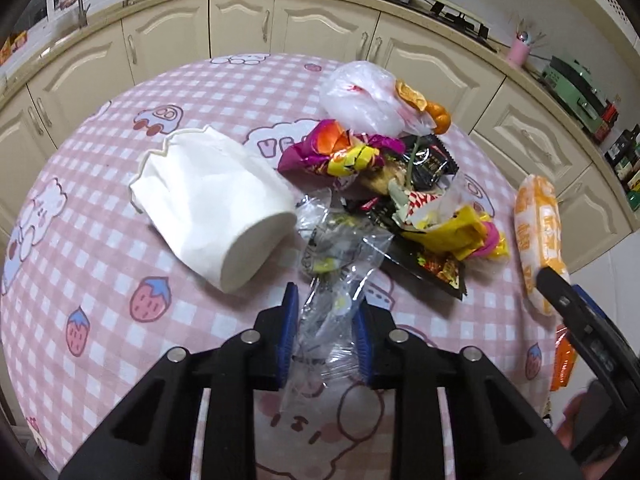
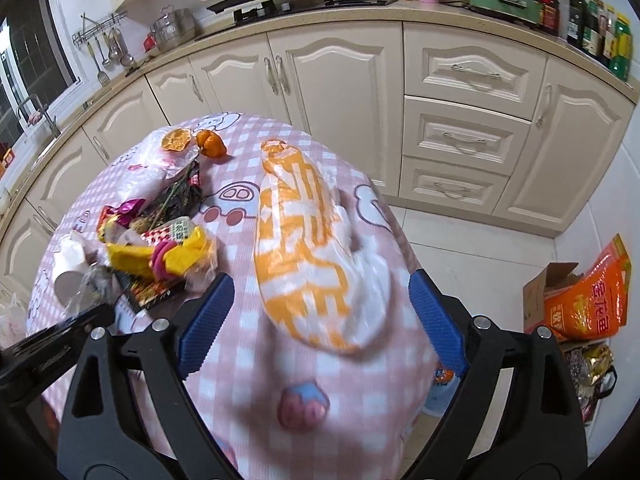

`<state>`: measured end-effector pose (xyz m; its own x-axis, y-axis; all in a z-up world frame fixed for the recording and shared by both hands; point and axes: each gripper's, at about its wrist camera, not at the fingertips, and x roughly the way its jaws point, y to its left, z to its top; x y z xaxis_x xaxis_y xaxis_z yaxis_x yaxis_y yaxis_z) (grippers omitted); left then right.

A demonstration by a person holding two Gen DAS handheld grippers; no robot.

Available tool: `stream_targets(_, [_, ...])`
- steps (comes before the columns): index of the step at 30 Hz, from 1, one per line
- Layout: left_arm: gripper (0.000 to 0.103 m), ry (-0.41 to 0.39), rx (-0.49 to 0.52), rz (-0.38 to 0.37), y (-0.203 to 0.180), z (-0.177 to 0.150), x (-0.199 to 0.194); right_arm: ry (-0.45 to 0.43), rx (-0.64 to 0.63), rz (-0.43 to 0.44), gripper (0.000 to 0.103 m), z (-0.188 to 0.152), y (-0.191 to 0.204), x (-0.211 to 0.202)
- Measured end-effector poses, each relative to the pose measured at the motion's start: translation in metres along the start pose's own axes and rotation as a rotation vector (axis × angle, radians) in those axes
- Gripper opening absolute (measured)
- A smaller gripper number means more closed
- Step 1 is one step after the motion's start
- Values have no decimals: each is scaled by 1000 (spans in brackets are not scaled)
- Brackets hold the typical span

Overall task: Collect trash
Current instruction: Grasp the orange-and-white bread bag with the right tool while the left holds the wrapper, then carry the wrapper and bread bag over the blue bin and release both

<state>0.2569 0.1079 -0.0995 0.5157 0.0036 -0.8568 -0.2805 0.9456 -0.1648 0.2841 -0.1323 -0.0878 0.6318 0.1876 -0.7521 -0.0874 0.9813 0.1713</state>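
On tablecloth (image 1: 224,92), print reads "VE"; left tool (image 1: 326,334) grips clear wrapper (image 1: 340,264).

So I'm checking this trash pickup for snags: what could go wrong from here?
The left claw pinches only the near end of a clear wrapper whose far end reaches into the wrapper pile; lifting may drag pieces along or let it slip. The open right claw straddles a slick orange-and-white bag, which might bunch or slide when squeezed.

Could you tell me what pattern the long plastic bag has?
Orange blocky print on white plastic bag; right wrist view.
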Motion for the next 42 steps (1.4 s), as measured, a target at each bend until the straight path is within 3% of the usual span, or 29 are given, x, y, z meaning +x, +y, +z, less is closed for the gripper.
stream_targets(2, [25, -2, -1, -3, 2, 0, -1, 4, 0, -5, 86, 3, 2, 9])
stream_targets(4, [25, -8, 2, 4, 2, -1, -2, 7, 11, 8, 48, 2, 1, 13])
stream_targets(22, [25, -69, 79, -35, -30, -20, -39, -66, 77, 42, 45, -25, -27, -50])
stream_targets(32, [25, -96, 214, -85, -89, -48, -62, -96, 113, 11, 45, -48, -59, -84])
stream_targets(42, [26, -100, 363, -149, -161, -81, -75, -110, 212, -32, 45, -73, -117, -109])
